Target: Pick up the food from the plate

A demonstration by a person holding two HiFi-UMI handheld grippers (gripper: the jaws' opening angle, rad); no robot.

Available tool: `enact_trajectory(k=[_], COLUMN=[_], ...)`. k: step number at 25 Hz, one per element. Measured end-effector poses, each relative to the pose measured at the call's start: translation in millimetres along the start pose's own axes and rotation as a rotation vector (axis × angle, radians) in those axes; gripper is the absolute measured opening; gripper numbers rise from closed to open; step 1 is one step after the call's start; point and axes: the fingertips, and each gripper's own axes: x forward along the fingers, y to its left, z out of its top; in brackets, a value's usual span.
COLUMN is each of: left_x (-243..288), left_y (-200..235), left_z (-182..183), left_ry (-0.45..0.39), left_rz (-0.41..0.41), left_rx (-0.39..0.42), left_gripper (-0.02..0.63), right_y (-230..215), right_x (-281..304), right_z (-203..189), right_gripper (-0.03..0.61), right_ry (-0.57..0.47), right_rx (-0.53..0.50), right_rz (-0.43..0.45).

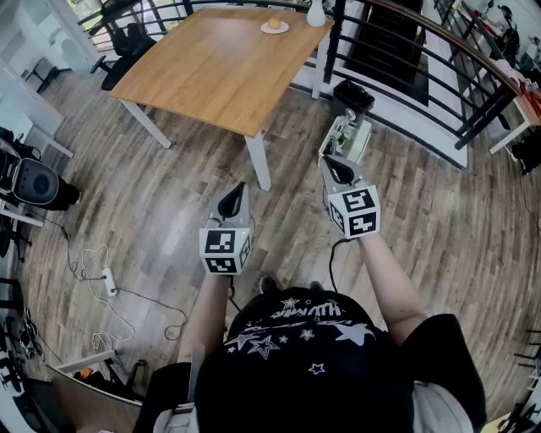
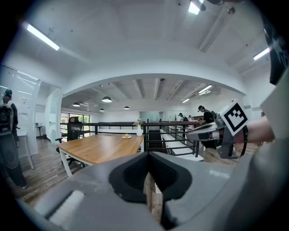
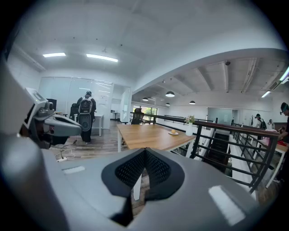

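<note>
1. We are holding the left gripper point(image 1: 234, 196) and the right gripper point(image 1: 336, 172) out over the wood-plank floor point(image 1: 169, 203). Both pairs of jaws are pressed together with nothing between them.
2. The food point(image 1: 274, 24), a small rounded orange-yellow lump, is sitting on a shallow white plate point(image 1: 283, 29). The plate is at the far corner of the counter point(image 1: 211, 76), well apart from us and just beside a white vase point(image 1: 315, 13).
3. We are judging that jaws arriving shut would be shoving the food or sliding the smooth plate across the sleek wooden top, so they need to part first.
4. The glossy, rounded vase is standing close enough that a wide swing could be tipping it toward the black metal railing point(image 1: 423, 59).
5. The food is looking soft to us, so a hard squeeze may be crushing it.
</note>
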Motion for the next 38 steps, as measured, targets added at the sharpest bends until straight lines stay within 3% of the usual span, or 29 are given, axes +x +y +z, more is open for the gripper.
enact_trajectory(k=[18,31,38], left_x=[-6,-13,13], left_y=[39,95,96], left_z=[-20,-33,-44], left_ry=[0.032,0.048,0.087], left_rz=[0.007,-0.026,-0.045], left_rx=[-0.084,-0.102,-0.119], left_gripper=[-0.002,-0.002,-0.002], right_y=[22,43,20], right_x=[24,51,65], right_z=[1,5,-15], right_gripper=[-0.002,0.000,0.000], right_ry=[0.016,0.022,0.059], right_rx=[0.024,0.058,0.096], right_rz=[0.009,-0.083,-0.098])
